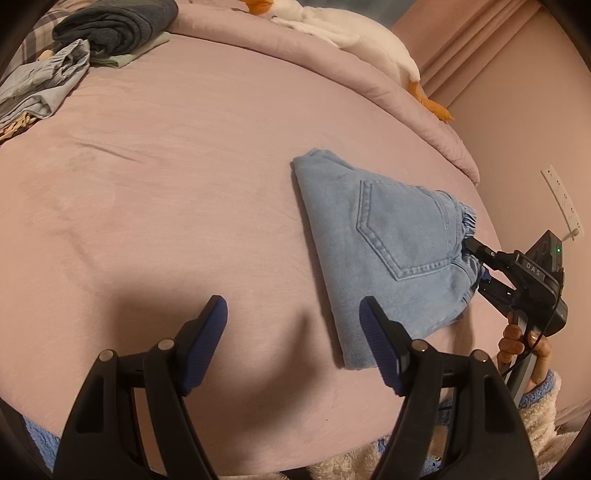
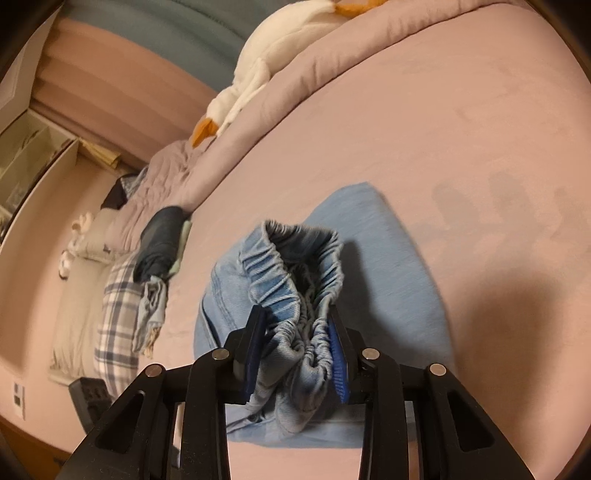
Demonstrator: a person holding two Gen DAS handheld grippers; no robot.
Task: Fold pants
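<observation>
Right gripper (image 2: 297,350): clamped on elastic waistband of folded denim pants (image 1: 384,243), near right edge of bed (image 1: 184,166). Left gripper (image 1: 293,343): wide, empty, beside pants' near edge. Fabric: soft, light, limp; best gripped at waistband or folded corners.

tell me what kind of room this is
Most likely a bedroom. The folded jeans lie on a bed with a pink sheet, a plush goose rests on the rumpled duvet, and a plaid pillow sits beside more clothes.

Left tongs (image 1: 293,314) agape, right tongs (image 2: 295,332) clamped
</observation>
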